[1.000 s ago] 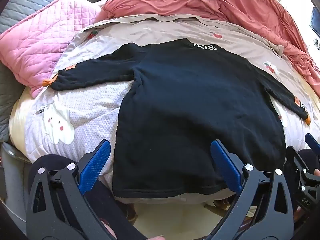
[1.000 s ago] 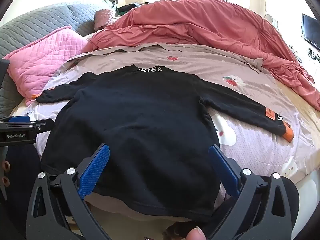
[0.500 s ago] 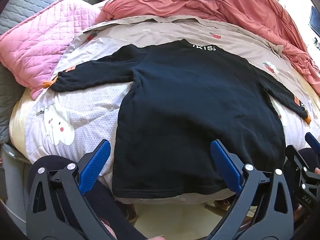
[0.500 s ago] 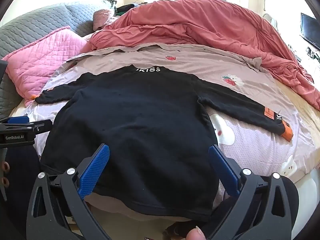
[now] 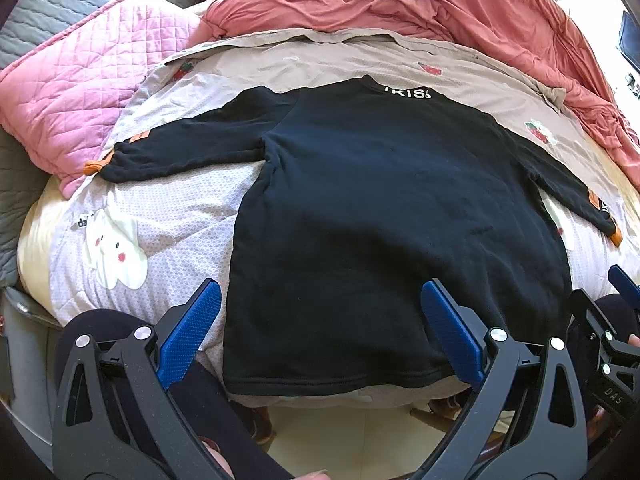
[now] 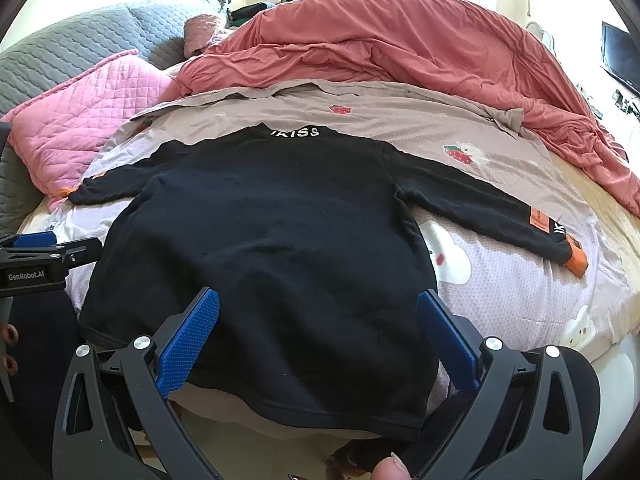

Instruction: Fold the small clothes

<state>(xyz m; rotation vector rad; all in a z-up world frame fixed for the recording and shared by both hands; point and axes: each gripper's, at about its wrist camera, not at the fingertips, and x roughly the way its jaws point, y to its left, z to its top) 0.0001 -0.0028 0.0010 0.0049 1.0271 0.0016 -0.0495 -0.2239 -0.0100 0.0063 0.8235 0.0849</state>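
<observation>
A bed's printed sheet (image 6: 500,280) holds a black sweater (image 6: 280,248) spread flat, sleeves out, hem at the near edge. A red duvet (image 6: 420,52) lies behind. Left gripper (image 5: 320,332) and right gripper (image 6: 318,332) hover above the hem, jaws apart, empty.

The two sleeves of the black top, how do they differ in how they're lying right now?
The left sleeve runs up to the pink quilted pillow, its cuff bunched; the right sleeve lies straighter on the printed sheet, away from any pillow. The right sleeve shows a large orange patch and white lettering; the left sleeve shows only small orange bits. Both are black, spread outward, with orange cuffs.
</observation>
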